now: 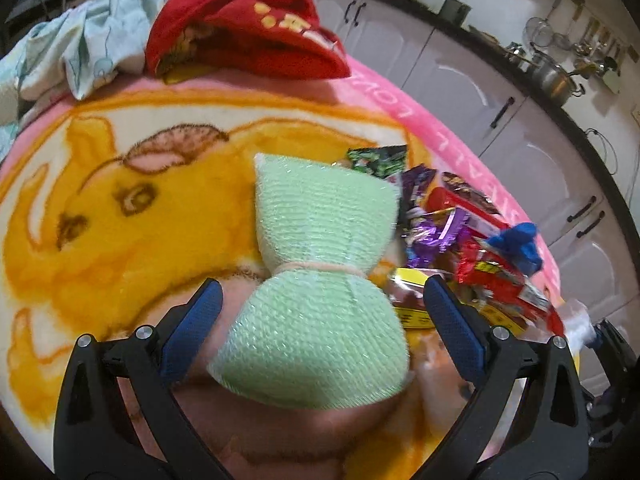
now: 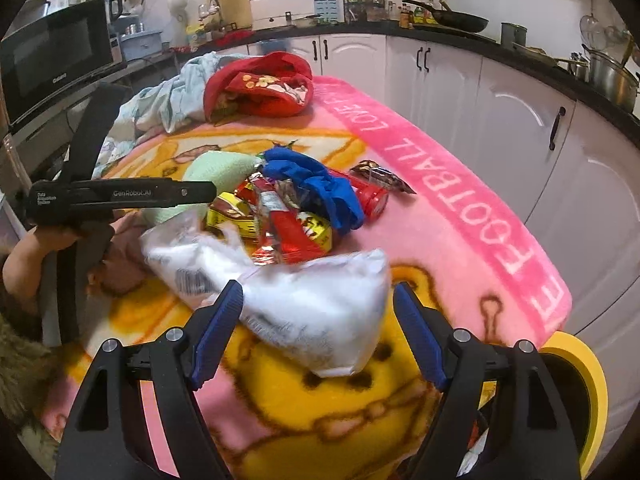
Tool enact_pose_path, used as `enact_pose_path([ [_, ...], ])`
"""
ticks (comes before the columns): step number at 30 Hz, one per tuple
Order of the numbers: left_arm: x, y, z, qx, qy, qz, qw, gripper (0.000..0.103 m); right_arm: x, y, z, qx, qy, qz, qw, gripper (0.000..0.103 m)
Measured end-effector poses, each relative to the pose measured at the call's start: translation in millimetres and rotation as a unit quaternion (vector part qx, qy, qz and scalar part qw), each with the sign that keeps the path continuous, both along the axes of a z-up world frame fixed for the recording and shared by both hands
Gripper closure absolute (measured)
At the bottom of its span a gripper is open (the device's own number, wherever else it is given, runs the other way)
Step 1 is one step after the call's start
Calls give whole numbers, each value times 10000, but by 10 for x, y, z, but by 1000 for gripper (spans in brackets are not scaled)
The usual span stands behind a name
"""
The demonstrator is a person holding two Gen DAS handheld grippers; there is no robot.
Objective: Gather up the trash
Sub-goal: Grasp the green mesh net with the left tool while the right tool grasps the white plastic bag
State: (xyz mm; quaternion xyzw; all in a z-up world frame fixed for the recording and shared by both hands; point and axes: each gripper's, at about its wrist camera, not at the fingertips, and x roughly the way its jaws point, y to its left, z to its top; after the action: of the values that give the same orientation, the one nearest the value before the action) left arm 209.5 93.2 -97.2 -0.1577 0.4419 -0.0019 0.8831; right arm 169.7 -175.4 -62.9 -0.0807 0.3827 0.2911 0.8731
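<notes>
your right tongs [image 2: 318,332] wide, straddling crumpled white plastic bag [image 2: 304,304]; close on bag's middle. left tongs [image 1: 322,312] wide around pale green knitted bow [image 1: 320,280]. bright foil wrappers [image 2: 288,220] lie just beyond.

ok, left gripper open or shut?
Open. The left gripper has its fingers spread wide either side of the green cloth, neither pad touching it.
</notes>
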Motion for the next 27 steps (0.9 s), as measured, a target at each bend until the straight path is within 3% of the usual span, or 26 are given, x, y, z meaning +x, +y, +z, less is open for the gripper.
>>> enact_pose_path([
  [5,-3,3,-47,53,45,-31,10000,18,26,-13,-38,89,112,159,9998,28],
  [10,-37,45,-42,78,55,-24,10000,32,-50,24,-28,90,66,394,9992,43],
  [14,-93,72,-42,54,44,-66,10000,36,-125,30,1,123,25,554,9984,54],
  [27,-372,98,-20,53,-62,-106,9999,43,-478,71,88,121,-50,728,9973,71],
])
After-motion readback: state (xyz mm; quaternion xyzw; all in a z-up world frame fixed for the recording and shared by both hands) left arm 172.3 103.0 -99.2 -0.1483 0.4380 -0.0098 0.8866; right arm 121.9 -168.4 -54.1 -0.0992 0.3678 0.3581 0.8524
